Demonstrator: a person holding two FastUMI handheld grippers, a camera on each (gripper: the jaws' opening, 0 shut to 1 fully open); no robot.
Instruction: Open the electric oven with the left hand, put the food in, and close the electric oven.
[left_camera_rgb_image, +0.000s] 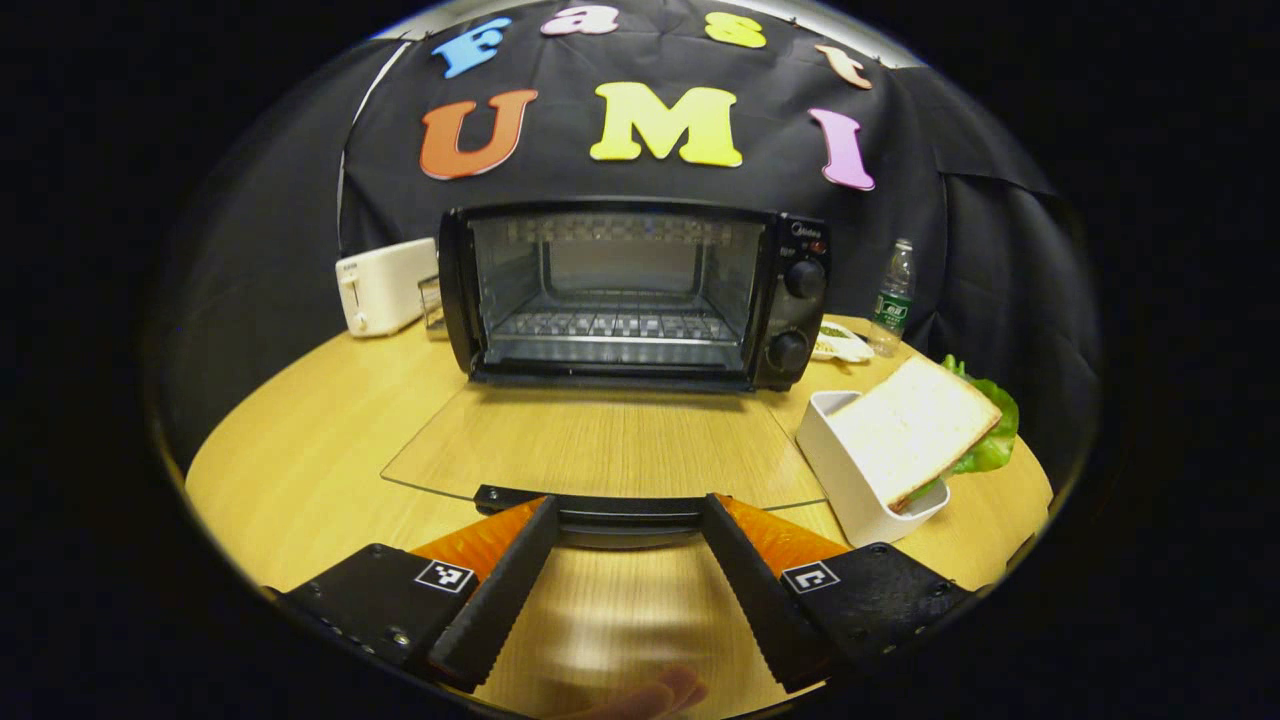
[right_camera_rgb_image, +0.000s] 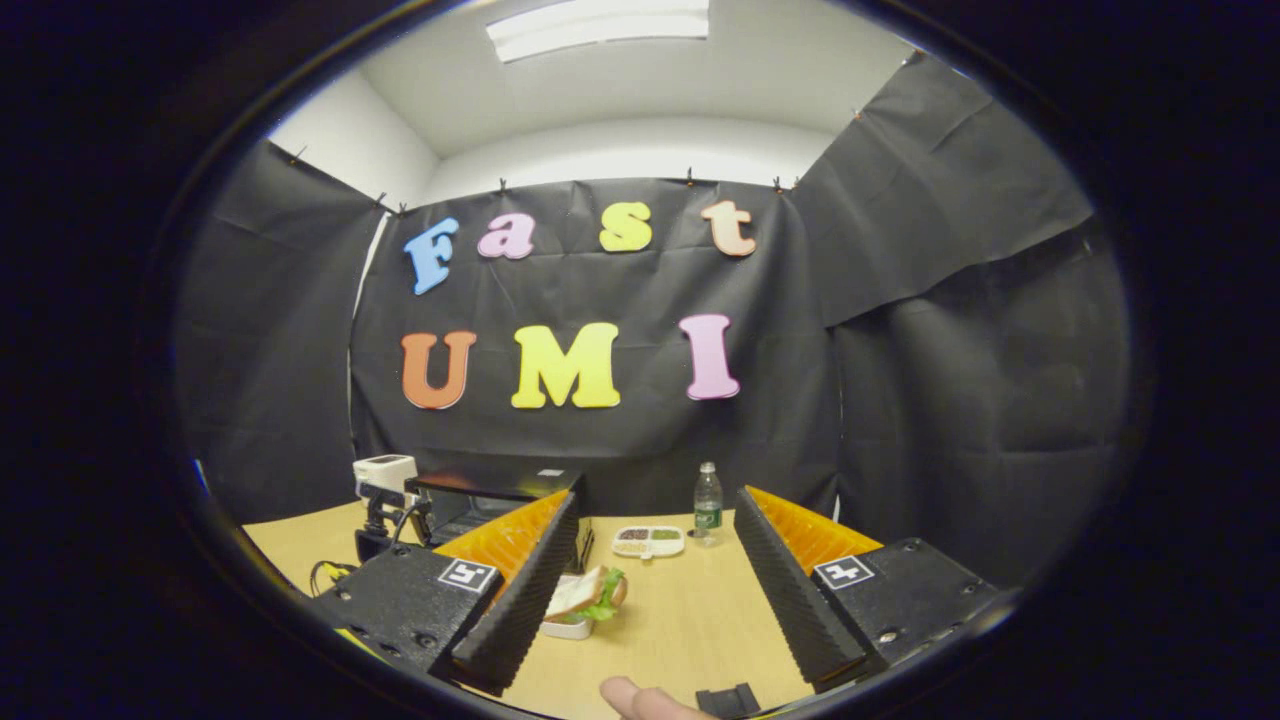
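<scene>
Already the oven (left_camera_rgb_image: 620, 295) door (left_camera_rgb_image: 600, 445) lies open; both claws, left (left_camera_rgb_image: 628, 525) and right (right_camera_rgb_image: 655, 560), gape empty, sandwich (left_camera_rgb_image: 915, 425) still in its tray (left_camera_rgb_image: 850, 480).

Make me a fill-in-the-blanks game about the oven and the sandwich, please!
1. The glass door of the electric oven is folded down and ____.
2. The sandwich sits in a small ____ dish.
3. The wire rack inside the oven has ____ on it.
4. The left hand-held gripper has its fingers spread on either side of the door's black ____.

Missing words: open; white; nothing; handle
</scene>
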